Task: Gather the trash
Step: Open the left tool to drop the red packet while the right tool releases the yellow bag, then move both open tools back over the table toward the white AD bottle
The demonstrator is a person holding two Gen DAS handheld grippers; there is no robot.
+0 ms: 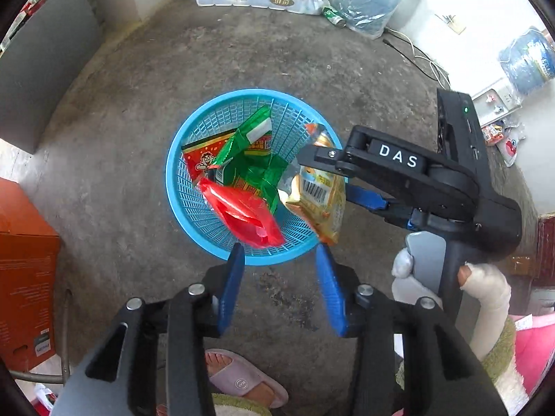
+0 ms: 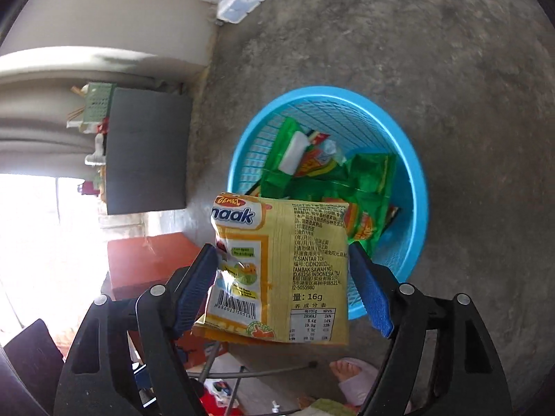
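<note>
Both grippers hang over one blue mesh wastebasket (image 1: 180, 159) on the concrete floor. Left gripper (image 1: 281, 253) has its two blue fingers spread apart with nothing between them; one red wrapper (image 1: 248, 213) lies just beyond their tips, inside the basket. Right gripper (image 2: 282, 260) stands wide, one yellow snack packet (image 2: 284, 270) between its fingers; whether the pads press it I cannot tell. Green wrappers (image 1: 253, 170), at least two, and one red cartoon-printed packet (image 1: 201, 159) lie inside.
</note>
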